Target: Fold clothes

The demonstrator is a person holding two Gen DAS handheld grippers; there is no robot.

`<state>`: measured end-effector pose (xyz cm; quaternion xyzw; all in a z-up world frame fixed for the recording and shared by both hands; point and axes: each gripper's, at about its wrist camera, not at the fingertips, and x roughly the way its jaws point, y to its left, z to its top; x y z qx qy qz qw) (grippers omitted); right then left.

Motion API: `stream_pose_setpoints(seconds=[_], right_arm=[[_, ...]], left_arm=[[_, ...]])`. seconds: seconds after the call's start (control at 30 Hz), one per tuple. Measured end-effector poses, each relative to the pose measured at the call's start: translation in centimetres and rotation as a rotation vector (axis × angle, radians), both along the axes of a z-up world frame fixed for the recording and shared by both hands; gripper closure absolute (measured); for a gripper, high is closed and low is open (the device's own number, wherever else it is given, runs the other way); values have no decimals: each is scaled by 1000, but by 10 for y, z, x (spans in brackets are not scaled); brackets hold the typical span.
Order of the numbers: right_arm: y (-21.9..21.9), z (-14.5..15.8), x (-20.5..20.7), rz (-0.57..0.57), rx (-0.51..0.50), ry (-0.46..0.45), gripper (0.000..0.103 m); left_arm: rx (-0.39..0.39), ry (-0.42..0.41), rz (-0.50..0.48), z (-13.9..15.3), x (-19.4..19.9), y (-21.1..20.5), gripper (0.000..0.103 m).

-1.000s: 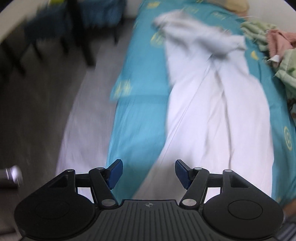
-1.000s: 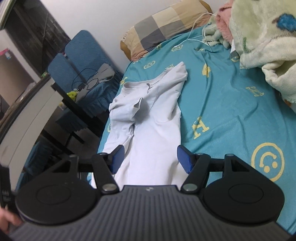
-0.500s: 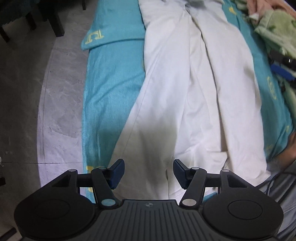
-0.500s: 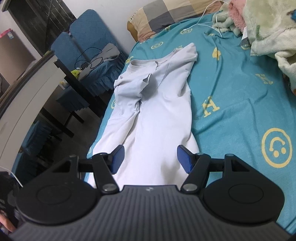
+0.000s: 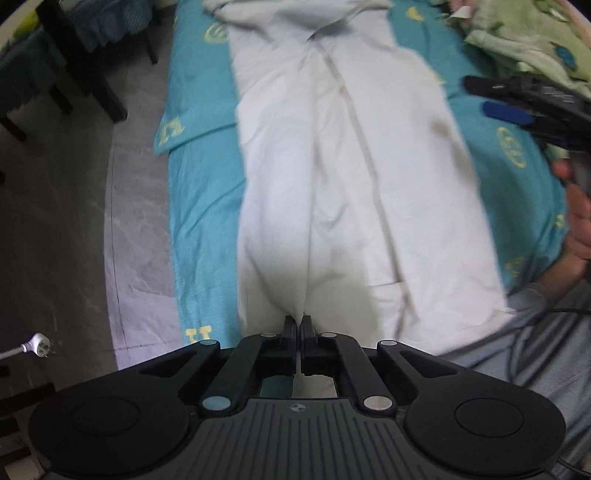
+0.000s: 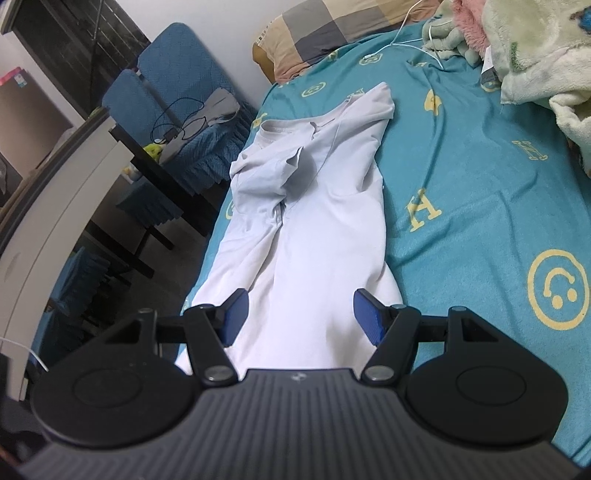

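1. White shirt (image 6: 325, 221) lies lengthwise on the teal bed sheet (image 6: 480, 192), collar toward the pillow (image 6: 332, 33), sides already turned in; likely laid so for an end-over-end fold.
2. Your left hand-held gripper (image 5: 297, 325) is clenched at the hem; it appears to pinch a fabric ridge, though blur hides contact.
3. Your right hand-held gripper (image 6: 299, 314) hovers released, jaws wide, holding nothing, above the hem end.

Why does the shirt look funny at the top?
One sleeve of the shirt is folded over its chest and bunched up, not flat. The other sleeve lies smoother. The left gripper is pinching the hem; the right gripper is open.
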<state>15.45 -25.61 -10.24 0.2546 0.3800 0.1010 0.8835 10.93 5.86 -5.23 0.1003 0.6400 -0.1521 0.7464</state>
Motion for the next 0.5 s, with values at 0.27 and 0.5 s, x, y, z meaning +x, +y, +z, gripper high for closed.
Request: stream_pose_setpoints(seconds=[0.27, 0.5], right_arm=[[-13, -1, 0, -19, 60, 15, 37], [-22, -5, -3, -16, 86, 39, 37]], left_arm=[[-11, -10, -101, -12, -26, -93, 101], [-62, 55, -67, -55, -25, -96, 79]])
